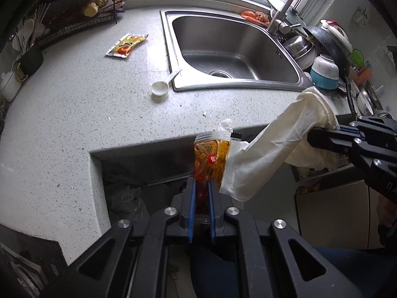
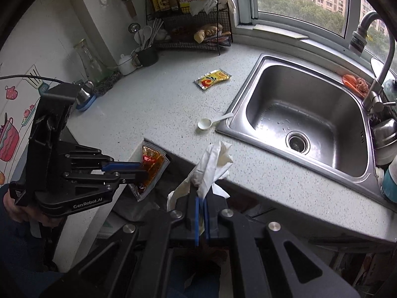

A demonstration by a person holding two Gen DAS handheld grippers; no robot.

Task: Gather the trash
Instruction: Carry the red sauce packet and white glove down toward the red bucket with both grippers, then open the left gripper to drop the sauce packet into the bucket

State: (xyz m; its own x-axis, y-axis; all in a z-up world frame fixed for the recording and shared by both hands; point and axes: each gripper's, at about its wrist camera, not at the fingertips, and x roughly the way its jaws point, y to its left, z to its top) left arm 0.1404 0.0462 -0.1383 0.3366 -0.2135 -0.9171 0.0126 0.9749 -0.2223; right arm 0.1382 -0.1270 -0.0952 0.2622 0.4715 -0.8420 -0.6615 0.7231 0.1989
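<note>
My left gripper is shut on a clear sauce packet filled with red-orange oil, held just past the counter's front edge. The right wrist view shows that same left gripper from the side, pinching the sauce packet. My right gripper is shut on a crumpled white tissue, which sticks up above its blue pads. In the left wrist view the right gripper comes in from the right with the tissue draped beside the packet. A yellow-red sachet and a white plastic spoon lie on the countertop.
A steel sink with a tap sits at the back right, with stacked bowls and a pan beyond it. A wire rack and utensil cup stand in the corner. Below the counter notch lies a plastic bag.
</note>
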